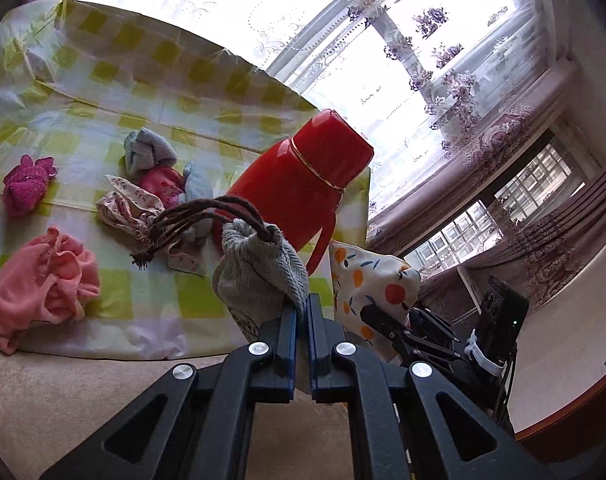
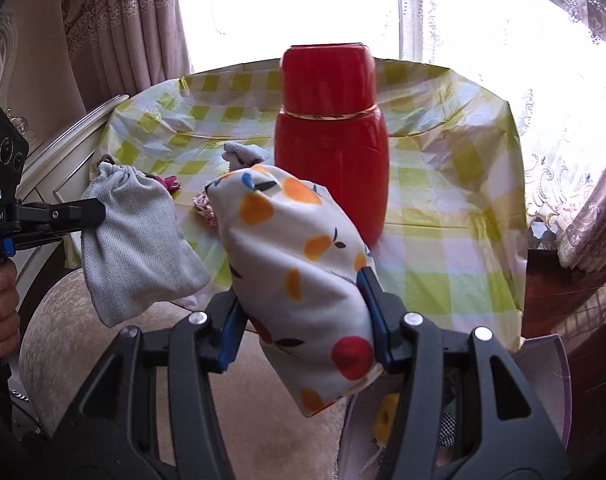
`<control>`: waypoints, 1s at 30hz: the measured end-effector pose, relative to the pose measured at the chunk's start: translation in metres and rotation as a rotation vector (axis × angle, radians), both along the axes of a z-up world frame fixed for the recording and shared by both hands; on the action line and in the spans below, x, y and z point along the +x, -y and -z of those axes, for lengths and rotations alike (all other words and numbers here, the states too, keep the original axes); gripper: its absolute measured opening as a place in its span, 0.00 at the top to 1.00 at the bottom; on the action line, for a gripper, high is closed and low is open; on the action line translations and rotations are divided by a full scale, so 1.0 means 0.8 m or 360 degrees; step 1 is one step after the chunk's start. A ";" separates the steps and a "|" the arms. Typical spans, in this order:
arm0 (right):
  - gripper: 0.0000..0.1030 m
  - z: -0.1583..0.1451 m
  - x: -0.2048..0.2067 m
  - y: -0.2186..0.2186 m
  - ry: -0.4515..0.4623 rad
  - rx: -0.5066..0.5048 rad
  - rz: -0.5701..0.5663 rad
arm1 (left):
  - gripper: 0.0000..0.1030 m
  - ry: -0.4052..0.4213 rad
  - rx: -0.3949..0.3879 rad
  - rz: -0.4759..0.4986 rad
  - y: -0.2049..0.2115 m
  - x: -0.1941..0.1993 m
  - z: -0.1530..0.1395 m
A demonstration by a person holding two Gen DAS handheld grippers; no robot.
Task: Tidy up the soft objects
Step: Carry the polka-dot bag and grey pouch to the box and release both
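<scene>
My left gripper (image 1: pixel 302 304) is shut on a grey herringbone drawstring pouch (image 1: pixel 259 272) and holds it in the air before the table; the pouch also shows in the right wrist view (image 2: pixel 137 244). My right gripper (image 2: pixel 303 304) is shut on a white fruit-print pouch (image 2: pixel 299 264), which also shows in the left wrist view (image 1: pixel 371 284). On the checked tablecloth (image 1: pixel 103 80) lie a pink cloth (image 1: pixel 43 280), a magenta knitted piece (image 1: pixel 23 188), a floral pouch (image 1: pixel 127 204) and a blue-grey and pink bundle (image 1: pixel 155 160).
A tall red thermos (image 1: pixel 299 184) stands on the table near its right edge, also in the right wrist view (image 2: pixel 329 136). A beige upholstered seat (image 2: pixel 103 344) is below both grippers. A container (image 2: pixel 547 384) with soft items sits at the lower right. Curtains and windows are behind.
</scene>
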State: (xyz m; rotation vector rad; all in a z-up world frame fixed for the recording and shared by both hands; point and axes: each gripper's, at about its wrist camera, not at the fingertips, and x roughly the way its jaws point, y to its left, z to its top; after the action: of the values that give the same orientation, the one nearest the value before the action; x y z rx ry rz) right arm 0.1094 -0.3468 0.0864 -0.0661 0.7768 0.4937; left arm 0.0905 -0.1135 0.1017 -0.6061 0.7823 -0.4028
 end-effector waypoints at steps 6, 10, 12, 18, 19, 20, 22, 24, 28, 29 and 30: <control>0.46 0.003 -0.012 0.083 -0.0025 -0.0059 0.0246 | 0.96 -0.0007 -0.0003 0.0215 0.067 0.025 0.003; 0.46 0.008 -0.021 0.134 -0.0048 -0.0095 0.0398 | 0.96 -0.0015 0.0012 0.0352 0.114 0.039 0.004; 0.46 0.011 -0.026 0.158 -0.0067 -0.0105 0.0471 | 0.96 -0.0019 0.0025 0.0420 0.138 0.046 0.005; 0.46 0.020 -0.037 0.220 -0.0117 -0.0154 0.0676 | 0.96 -0.0046 0.0064 0.0636 0.218 0.061 0.014; 0.45 0.021 -0.039 0.229 -0.0124 -0.0174 0.0715 | 0.96 -0.0049 0.0071 0.0674 0.232 0.063 0.015; 0.45 0.022 -0.041 0.238 -0.0133 -0.0189 0.0751 | 0.96 -0.0048 0.0077 0.0714 0.247 0.066 0.016; 0.45 0.027 -0.043 0.256 -0.0170 -0.0182 0.0816 | 0.96 -0.0054 0.0092 0.0791 0.278 0.072 0.018; 0.45 0.031 -0.047 0.272 -0.0196 -0.0168 0.0875 | 0.96 -0.0048 0.0119 0.0865 0.309 0.077 0.019; 0.45 0.040 -0.053 0.297 -0.0233 -0.0143 0.0965 | 0.96 -0.0035 0.0167 0.0978 0.366 0.089 0.020; 0.45 0.041 -0.055 0.302 -0.0241 -0.0135 0.0982 | 0.96 -0.0027 0.0174 0.0997 0.377 0.092 0.020; 0.45 0.043 -0.055 0.308 -0.0246 -0.0129 0.0999 | 0.96 -0.0017 0.0182 0.1015 0.388 0.096 0.018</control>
State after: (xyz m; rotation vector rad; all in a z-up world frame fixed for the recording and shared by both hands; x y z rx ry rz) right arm 0.0653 -0.5928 0.0520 0.1406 0.9181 -0.1304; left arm 0.1671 -0.4242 0.0870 -0.2380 0.9961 -0.9305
